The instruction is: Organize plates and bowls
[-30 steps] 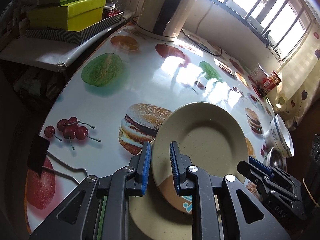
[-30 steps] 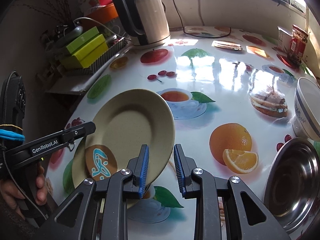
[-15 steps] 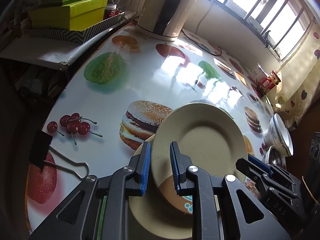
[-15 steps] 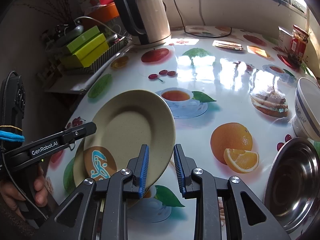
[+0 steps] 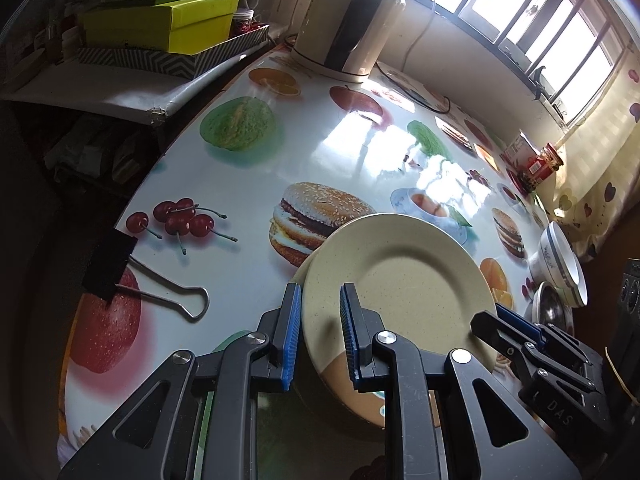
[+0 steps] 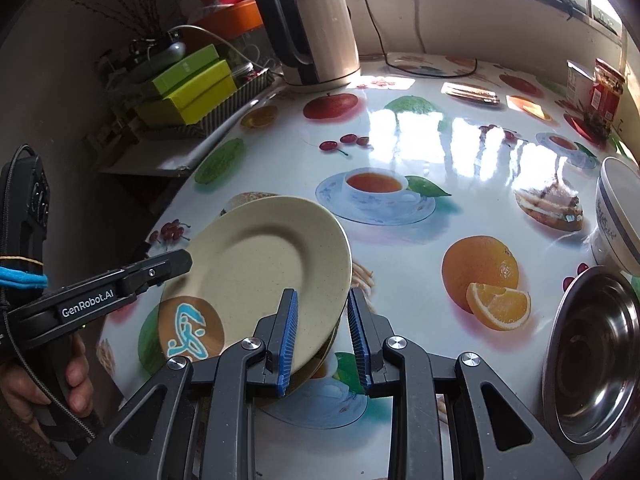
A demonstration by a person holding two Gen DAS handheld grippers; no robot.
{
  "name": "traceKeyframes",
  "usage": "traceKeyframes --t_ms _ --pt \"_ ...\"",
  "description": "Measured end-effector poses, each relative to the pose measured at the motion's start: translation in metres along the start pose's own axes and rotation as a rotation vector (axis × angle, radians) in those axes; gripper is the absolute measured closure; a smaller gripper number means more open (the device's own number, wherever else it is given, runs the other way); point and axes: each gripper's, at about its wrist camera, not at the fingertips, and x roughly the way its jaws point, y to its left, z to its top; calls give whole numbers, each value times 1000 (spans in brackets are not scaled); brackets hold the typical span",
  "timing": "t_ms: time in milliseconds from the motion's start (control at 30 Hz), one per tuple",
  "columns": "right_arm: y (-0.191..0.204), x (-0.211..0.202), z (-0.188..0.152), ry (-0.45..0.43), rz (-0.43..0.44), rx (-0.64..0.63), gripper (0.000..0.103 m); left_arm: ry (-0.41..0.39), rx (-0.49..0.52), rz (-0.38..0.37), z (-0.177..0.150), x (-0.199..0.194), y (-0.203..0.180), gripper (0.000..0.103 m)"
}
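A beige plate (image 5: pixel 404 280) with a brown patch and blue mark is held tilted above a second beige plate (image 5: pixel 308 270) lying on the table. My left gripper (image 5: pixel 318 336) has its jaws around the plate's near rim, shut on it. In the right wrist view the same plate (image 6: pixel 260 268) sits between the jaws of my right gripper (image 6: pixel 322 338), which grips its opposite rim. The lower plate (image 6: pixel 328 346) peeks out underneath. A white bowl with blue bands (image 6: pixel 618 216) and a steel bowl (image 6: pixel 596 364) stand at the right.
An electric kettle (image 6: pixel 316 28) stands at the table's back. Green boxes (image 5: pixel 164 20) sit on a side shelf to the left. A binder clip (image 5: pixel 132 276) lies near the table's left edge. A red jar (image 6: pixel 608 92) is at the far right.
The held plate has shifted slightly to the right and tilted flatter over the lower plate. Both grippers have kept their hold.
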Motion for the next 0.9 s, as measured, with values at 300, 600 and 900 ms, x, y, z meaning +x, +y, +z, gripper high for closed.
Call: traceKeyframes --t_ms 300,600,900 --pt "8 5 -10 23 -2 -18 78 3 -7 11 -9 -1 5 83" --pt "10 7 -15 28 -14 -21 76 -5 -6 1 -12 -3 6 83" --pt "4 2 -18 17 -6 4 67 -16 -12 -14 -17 -9 10 82"
